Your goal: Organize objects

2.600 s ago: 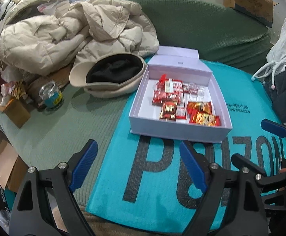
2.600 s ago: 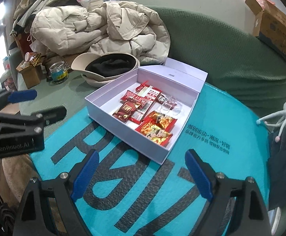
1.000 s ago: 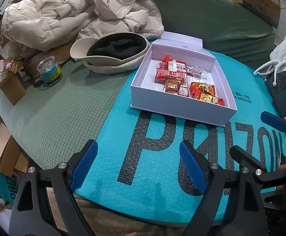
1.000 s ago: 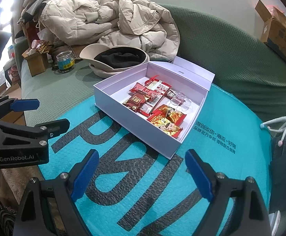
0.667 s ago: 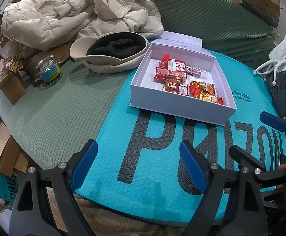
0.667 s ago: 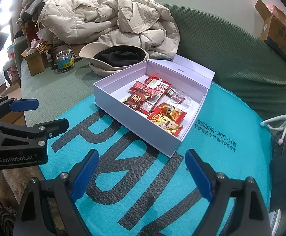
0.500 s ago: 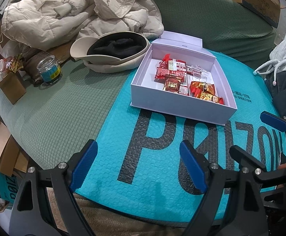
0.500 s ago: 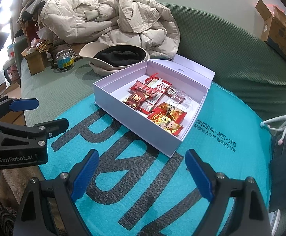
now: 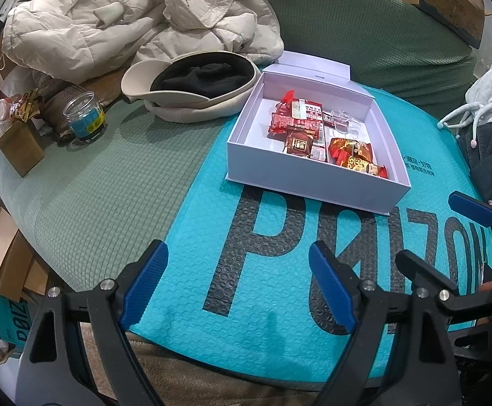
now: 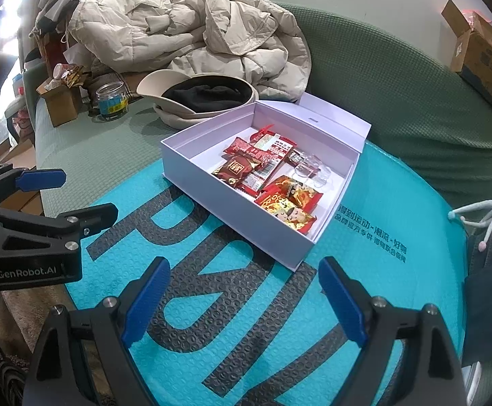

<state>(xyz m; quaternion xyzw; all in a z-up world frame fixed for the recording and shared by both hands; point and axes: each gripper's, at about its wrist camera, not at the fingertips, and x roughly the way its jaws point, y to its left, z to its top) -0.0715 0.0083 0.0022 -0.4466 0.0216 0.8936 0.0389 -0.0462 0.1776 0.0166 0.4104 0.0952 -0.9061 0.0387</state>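
We hold our left gripper and right gripper spread wide and empty above the teal mailer. The white box sits on the mailer ahead of us, lid open, with red snack packets and a clear plastic piece inside. A hat lies just beside the box.

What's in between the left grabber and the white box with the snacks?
Only the teal bubble mailer with its big dark letters lies between the left gripper and the white box, as the left wrist view shows.
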